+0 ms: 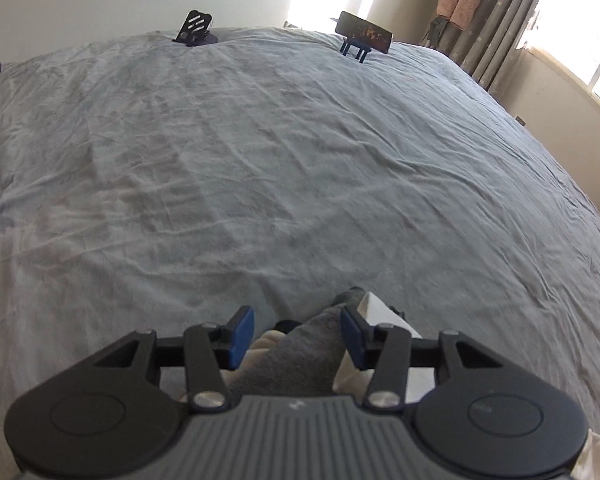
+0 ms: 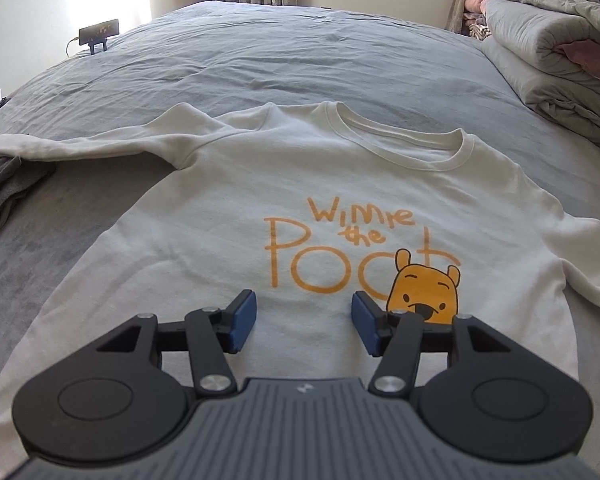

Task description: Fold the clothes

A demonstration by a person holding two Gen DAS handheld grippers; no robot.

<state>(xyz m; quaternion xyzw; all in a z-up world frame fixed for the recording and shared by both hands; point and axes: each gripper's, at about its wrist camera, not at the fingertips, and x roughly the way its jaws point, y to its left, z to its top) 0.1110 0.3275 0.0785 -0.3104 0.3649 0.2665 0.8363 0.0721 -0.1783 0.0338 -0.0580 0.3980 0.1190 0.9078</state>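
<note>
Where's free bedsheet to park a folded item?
Free: the wide bedsheet between the left hand-held gripper and the phone stands; also the strip beyond the T-shirt collar. Crowded: the white T-shirt mid-bed, grey garment at its sleeve, rolled duvet far right.

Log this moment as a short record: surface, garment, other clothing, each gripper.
surface: bed sheet, grey, wrinkled
garment: white sweatshirt, spread flat, print side up, neck away from camera
other clothing: grey garment, beside the sweatshirt's sleeve end
left gripper: jaws apart, grey garment between them, pads not pressing
right gripper: jaws apart over the sweatshirt's lower front, holding nothing
</note>
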